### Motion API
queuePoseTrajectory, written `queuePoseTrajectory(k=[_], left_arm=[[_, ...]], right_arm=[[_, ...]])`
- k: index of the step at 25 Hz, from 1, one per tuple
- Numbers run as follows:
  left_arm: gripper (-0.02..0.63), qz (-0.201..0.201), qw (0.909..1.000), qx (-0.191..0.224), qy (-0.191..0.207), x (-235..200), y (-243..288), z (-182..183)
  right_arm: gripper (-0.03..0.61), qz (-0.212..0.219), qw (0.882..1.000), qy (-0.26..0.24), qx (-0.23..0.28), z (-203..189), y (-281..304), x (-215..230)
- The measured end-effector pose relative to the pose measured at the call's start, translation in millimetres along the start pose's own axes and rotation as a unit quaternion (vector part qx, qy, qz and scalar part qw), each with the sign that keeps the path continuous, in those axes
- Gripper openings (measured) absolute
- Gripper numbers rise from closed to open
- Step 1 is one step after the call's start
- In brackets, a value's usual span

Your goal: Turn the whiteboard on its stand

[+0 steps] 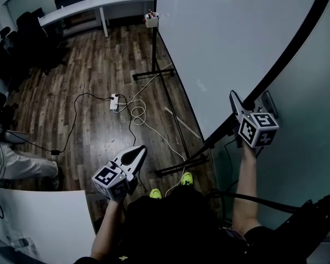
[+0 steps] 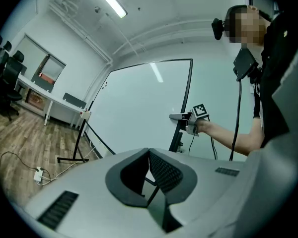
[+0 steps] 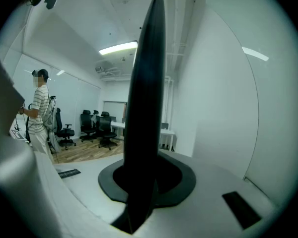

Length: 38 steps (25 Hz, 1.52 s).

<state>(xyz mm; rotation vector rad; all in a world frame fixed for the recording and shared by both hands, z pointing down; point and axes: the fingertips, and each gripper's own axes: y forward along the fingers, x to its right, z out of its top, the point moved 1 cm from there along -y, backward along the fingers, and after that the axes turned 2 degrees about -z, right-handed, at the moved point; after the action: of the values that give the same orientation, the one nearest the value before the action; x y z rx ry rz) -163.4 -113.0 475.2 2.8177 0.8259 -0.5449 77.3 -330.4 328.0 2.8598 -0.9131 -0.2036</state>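
Right gripper: clenched on the black edge frame of the whiteboard; the frame runs upright between its jaws. The board panel extends ahead and to this gripper's left, carried on its stand over the wooden floor.

Left gripper: jaws closed together, nothing between them, held well apart from the board.

On the wood-plank floor, a white power strip with a black cable and a coiled white cable trailing off it. At the far wall, a long white desk, black office chairs beside its left end. In the right gripper view, a person in a striped shirt standing near more chairs, lit ceiling light overhead.
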Motion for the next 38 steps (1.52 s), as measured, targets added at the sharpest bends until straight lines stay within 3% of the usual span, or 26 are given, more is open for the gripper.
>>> queuePoseTrajectory(k=[20, 27, 38], left_arm=[[0.014, -0.002, 0.9999, -0.014, 0.004, -31, 10, 10], [0.014, -0.020, 0.9995, -0.023, 0.004, -30, 23, 13], [0.014, -0.027, 0.9991, -0.032, 0.003, -27, 29, 13]], right_arm=[[0.055, -0.010, 1.000, 0.011, 0.009, -4, -21, 5], [0.061, -0.014, 0.999, -0.032, 0.014, -2, -20, 0], [0.064, -0.012, 0.999, -0.041, 0.010, -4, -10, -2]])
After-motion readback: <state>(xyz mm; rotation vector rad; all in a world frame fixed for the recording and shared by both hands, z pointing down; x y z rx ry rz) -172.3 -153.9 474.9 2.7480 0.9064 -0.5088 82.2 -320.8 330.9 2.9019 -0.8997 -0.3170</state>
